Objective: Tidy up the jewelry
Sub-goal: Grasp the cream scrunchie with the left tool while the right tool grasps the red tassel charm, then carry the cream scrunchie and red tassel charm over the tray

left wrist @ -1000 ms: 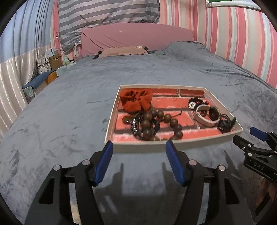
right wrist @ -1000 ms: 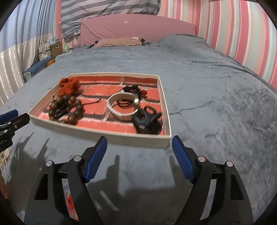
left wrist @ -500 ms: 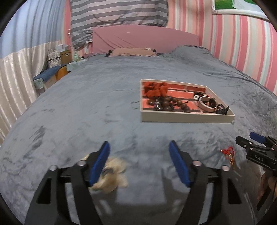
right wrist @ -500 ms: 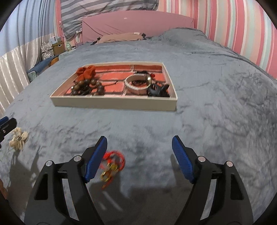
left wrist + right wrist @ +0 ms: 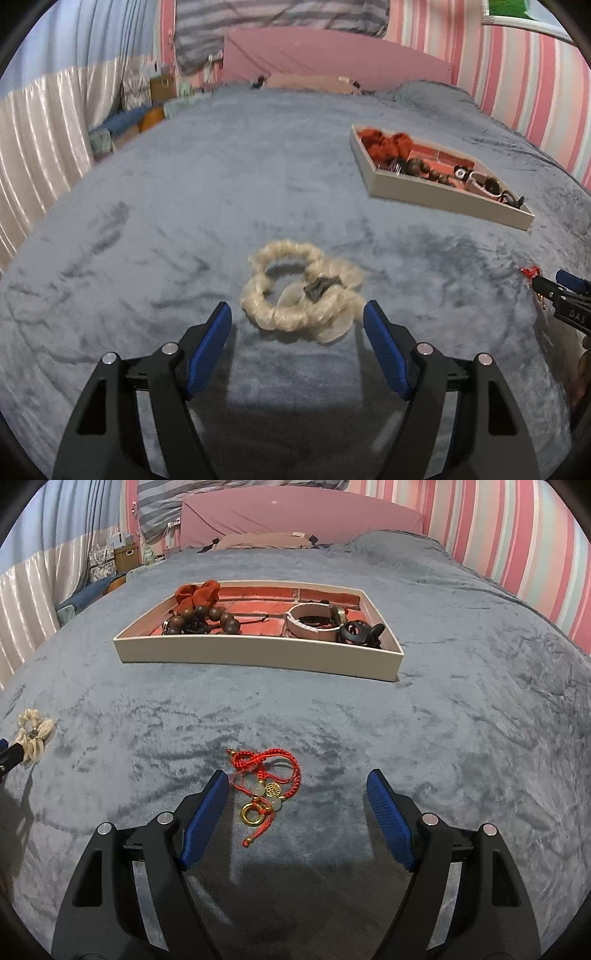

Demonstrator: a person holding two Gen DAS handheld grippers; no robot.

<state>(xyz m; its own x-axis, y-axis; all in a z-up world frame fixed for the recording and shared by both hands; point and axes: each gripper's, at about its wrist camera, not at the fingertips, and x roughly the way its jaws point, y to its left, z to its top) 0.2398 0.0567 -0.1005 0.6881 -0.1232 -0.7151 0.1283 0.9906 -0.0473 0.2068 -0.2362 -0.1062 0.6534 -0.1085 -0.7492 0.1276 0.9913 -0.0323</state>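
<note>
A cream scrunchie [image 5: 301, 291] lies on the grey bedspread just ahead of my open, empty left gripper [image 5: 297, 325]; it also shows in the right wrist view [image 5: 35, 734]. A red cord bracelet with gold charms [image 5: 264, 786] lies just ahead of my open, empty right gripper [image 5: 295, 797], nearer its left finger. The cream tray [image 5: 258, 655] with a brick-pattern floor holds a red scrunchie [image 5: 197, 592], dark wooden beads [image 5: 201, 620], a pink band [image 5: 314, 622] and a black clip [image 5: 360, 633]. The tray [image 5: 424, 192] sits far right in the left wrist view.
The grey bedspread [image 5: 461, 701] spreads around. A pink headboard [image 5: 295, 513] and a tan pillow [image 5: 262, 539] are at the far end. Boxes and clutter [image 5: 147, 96] stand off the bed's left side. The right gripper's tip [image 5: 561, 295] shows at the left view's right edge.
Both grippers have pulled back from the tray and lowered toward the bedspread. The cream scrunchie now lies ahead of the left jaws, the red bracelet ahead of the right jaws.
</note>
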